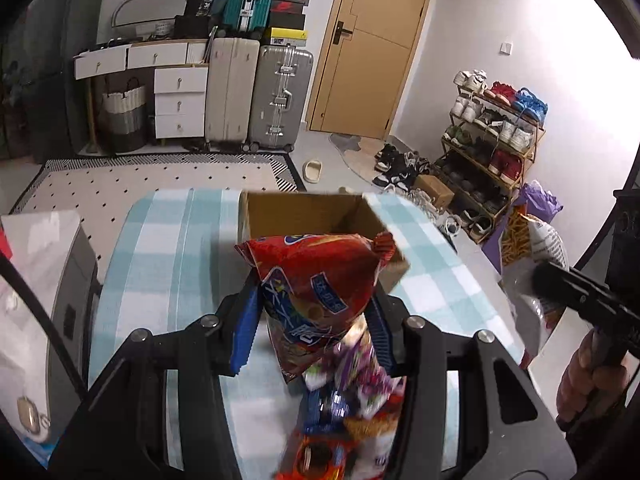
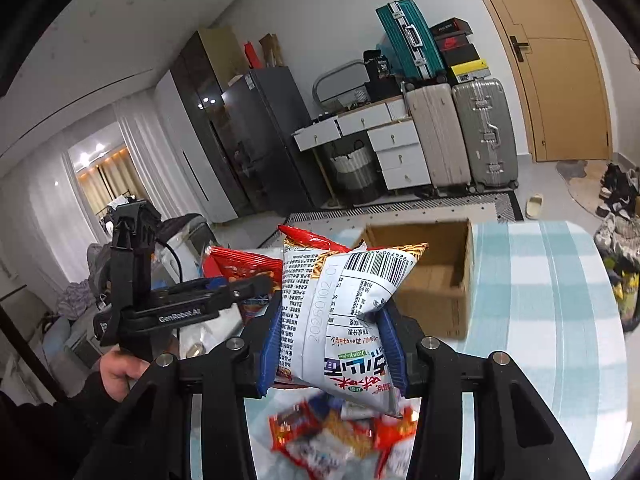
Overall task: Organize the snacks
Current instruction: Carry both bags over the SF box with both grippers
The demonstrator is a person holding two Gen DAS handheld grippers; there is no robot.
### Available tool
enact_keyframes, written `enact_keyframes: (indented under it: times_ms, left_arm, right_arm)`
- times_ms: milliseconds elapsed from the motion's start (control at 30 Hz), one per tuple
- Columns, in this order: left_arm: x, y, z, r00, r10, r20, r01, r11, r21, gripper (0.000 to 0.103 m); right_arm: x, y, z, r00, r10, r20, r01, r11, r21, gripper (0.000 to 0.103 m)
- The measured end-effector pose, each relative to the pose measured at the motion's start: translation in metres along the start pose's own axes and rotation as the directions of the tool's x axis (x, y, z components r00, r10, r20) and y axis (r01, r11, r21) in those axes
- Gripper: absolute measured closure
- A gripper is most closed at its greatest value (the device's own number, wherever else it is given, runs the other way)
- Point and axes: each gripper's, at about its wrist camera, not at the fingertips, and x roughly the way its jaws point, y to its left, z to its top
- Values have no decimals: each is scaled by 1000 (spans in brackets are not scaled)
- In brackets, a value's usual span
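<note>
Our left gripper is clamped on a red snack bag, held up in the air just near of the open cardboard box. Our right gripper squeezes a white snack bag with its barcode facing us, also lifted, the box sitting beyond it to the right. The box rests on the far part of the desk, which is covered in a blue-and-white checked cloth. Below both grippers, at the near edge, a blurred heap of loose snack packets lies on the desk
</note>
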Motion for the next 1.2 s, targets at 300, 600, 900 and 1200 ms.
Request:
enact_keyframes:
  times_ms: [300, 600, 900, 1200]
  left_arm:
    - [63, -10, 80, 999, -15, -49, 15, 1000, -3, 58]
    - [149, -4, 106, 991, 27, -131, -27, 1000, 0, 58]
    - [212, 18, 75, 978, 47, -205, -47, 999, 1, 58]
    - [257, 26, 54, 965, 43, -257, -46, 999, -4, 58]
  right_arm:
    - [43, -15, 64, 999, -31, -9, 31, 999, -19, 59]
    - [111, -59, 85, 992, -88, -87, 89, 996, 8, 59]
    - [171, -99, 74, 969, -134, -209, 141, 990, 17, 58]
    - [198, -126, 52, 949, -158, -274, 171, 985, 22, 58]
